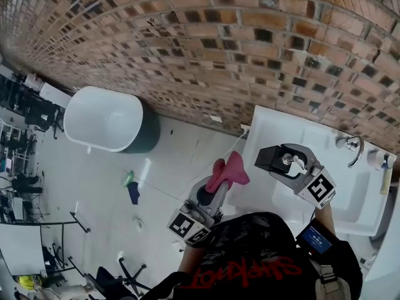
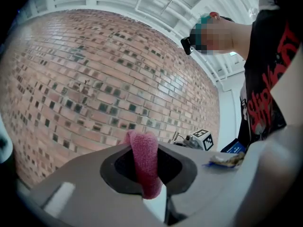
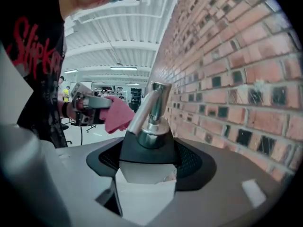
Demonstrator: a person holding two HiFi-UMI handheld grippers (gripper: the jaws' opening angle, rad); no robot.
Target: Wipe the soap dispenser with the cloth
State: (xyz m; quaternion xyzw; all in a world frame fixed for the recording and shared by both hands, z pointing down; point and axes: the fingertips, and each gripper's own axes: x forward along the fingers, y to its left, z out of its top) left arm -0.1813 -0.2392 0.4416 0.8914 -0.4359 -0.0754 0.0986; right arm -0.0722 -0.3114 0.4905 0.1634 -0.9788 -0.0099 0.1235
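Brick wall (image 1: 219, 42) behind, the right tool (image 1: 287, 162) clamps the soap dispenser (image 1: 272, 159), which has a white body, black collar and chrome pump, above the white sink (image 1: 350, 199). To its left, the left tool (image 1: 212, 195) pinches a pink cloth (image 1: 228, 170), clear of the dispenser.

Bright, even light — heavy fisheye warp, dark corners, soft foreground.

Right gripper (image 3: 147, 167) clamped on soap dispenser (image 3: 147, 148), chrome pump (image 3: 152, 109) upright. Behind: left gripper (image 3: 86, 103) pinching pink cloth (image 3: 118, 116). Brick wall (image 3: 227, 70) right; black T-shirt (image 3: 33, 46) left.
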